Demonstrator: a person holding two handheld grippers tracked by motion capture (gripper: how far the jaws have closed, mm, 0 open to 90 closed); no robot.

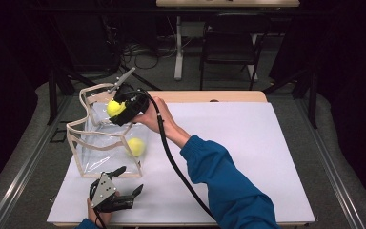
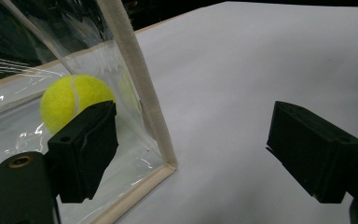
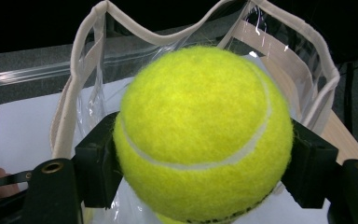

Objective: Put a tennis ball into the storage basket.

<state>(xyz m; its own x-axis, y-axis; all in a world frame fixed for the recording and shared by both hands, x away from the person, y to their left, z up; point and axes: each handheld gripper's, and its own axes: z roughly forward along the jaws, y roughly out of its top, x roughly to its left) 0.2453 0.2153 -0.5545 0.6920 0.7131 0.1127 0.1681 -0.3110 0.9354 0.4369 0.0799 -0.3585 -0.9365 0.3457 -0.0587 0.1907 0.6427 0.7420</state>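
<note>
Clear bag (image 1: 100, 143) holding one tennis ball (image 1: 136, 146); right tool (image 1: 119, 110) gripping second ball (image 1: 115, 108); left tool (image 1: 124, 179) open

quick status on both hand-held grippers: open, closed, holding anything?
Left hand-held gripper: open, holding nothing, beside the clear bag.
Right hand-held gripper: closed on a tennis ball above the bag.

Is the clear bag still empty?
No, one tennis ball already lies inside the clear bag, while the right gripper holds a second ball above it.
</note>
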